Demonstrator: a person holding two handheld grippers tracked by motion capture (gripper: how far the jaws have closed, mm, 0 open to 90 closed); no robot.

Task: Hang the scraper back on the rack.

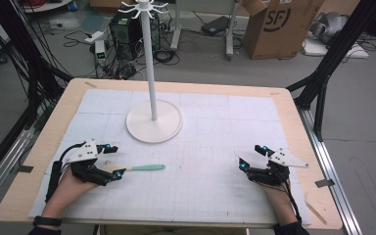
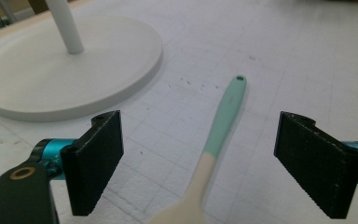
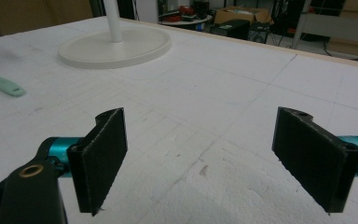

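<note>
High view, bottom edge first: two forearms come up onto the white gridded mat (image 1: 210, 196). At lower left the left gripper (image 1: 111, 161) lies low over the mat with its jaws spread wide, and the spatula (image 1: 144, 168) lies flat between them, its mint-green handle pointing toward the centre of the frame. At lower right the right gripper (image 1: 251, 156) is also spread wide and holds nothing, well apart from the spatula.

Left gripper view shows this closely: the two black jaws stand far apart at lower left and lower right, and the spatula (image 2: 223, 116) runs up the middle between them, touching neither. Its cream head is at the bottom edge, and its green handle, with a small hole at the tip, reaches toward the upper centre. Beyond it, in the upper left, sits the round base of the white stand (image 2: 70, 65).

Right gripper view has bare mat between the wide jaws, the spatula's (image 3: 2, 84) green end at far left, and the stand (image 3: 116, 44) at upper left.

Farther back in the high view, the stand's (image 1: 154, 120) pole rises to hooks at the top edge.
</note>
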